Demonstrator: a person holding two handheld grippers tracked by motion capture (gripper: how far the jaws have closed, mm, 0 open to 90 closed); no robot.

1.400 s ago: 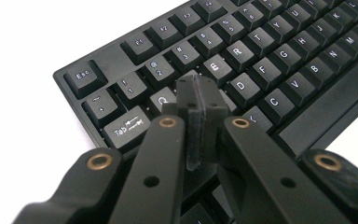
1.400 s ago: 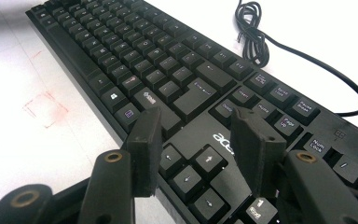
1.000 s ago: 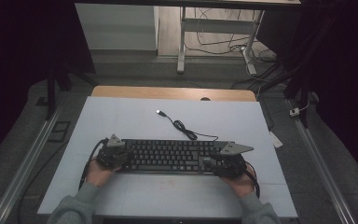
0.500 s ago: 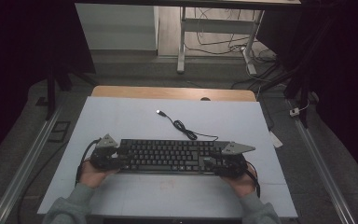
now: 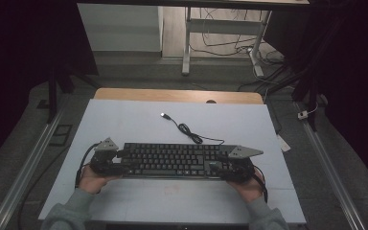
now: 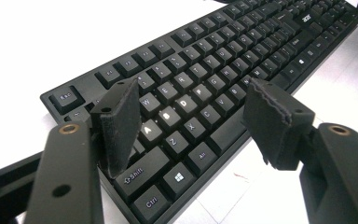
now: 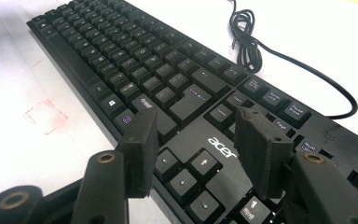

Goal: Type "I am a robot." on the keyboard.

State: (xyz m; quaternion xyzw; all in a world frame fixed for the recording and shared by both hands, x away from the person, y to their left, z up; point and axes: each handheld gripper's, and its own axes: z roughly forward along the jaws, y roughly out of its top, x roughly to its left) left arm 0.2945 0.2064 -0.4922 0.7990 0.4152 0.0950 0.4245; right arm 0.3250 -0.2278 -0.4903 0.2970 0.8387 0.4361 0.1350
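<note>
Item: black Acer keyboard (image 5: 172, 159), laid flat lengthwise across the near half of the white table (image 5: 124, 120), its cable (image 5: 191, 134) trailed toward the far side and ended in a USB plug (image 5: 163, 115).

Left gripper (image 6: 191, 116): positioned at the keyboard's left end; jaws spread wide, just opened, nothing gripped, the Shift and Ctrl corner seen between them.

Right gripper (image 7: 193, 140): positioned at the right end above the arrow keys; jaws wide, just opened a little further, nothing clamped.
</note>
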